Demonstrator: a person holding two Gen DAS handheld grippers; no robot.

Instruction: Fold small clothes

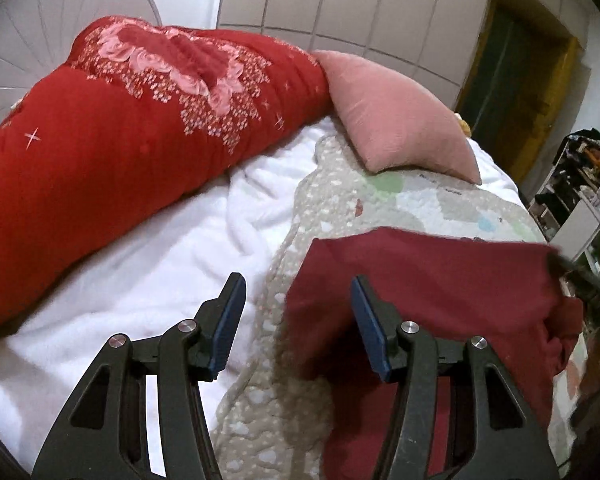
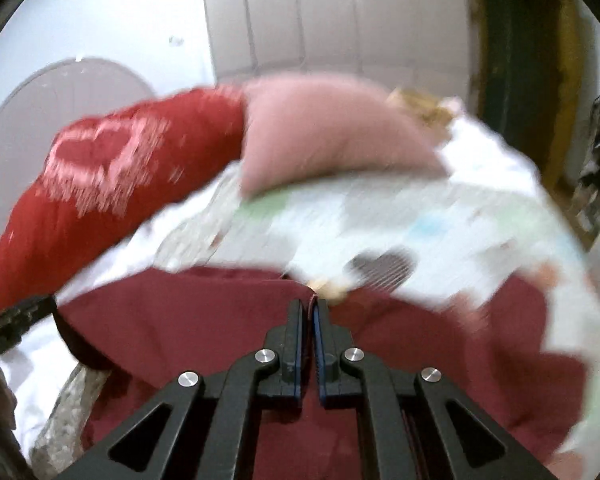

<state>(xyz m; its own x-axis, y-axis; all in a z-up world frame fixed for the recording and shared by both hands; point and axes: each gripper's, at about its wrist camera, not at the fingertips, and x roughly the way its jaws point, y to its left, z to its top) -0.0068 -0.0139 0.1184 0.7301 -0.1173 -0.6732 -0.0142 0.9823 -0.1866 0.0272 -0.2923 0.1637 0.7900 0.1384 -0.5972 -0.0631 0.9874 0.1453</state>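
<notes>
One dark red garment (image 1: 440, 300) is lying on the patterned quilt (image 1: 440, 208) in the lower right of the left wrist view, and it is filling the lower half of the right wrist view. One pink pillow (image 1: 396, 120) is sitting at the upper centre of the left view, touching one big red floral duvet (image 1: 120, 128) that is stretching across the upper left. One white fleece blanket (image 1: 180, 248) is showing between the duvet and the quilt. Small dark writing on the quilt just below the pillow is too small to read.

Two tongs are in play. The left gripper (image 1: 298, 292) is standing wide open, holding nothing, its right finger over the garment's left edge. The right gripper (image 2: 309, 306) is pinching the garment's edge, jaws nearly together, with a sliver of red fabric between the pads. That view is heavily blurred.
</notes>
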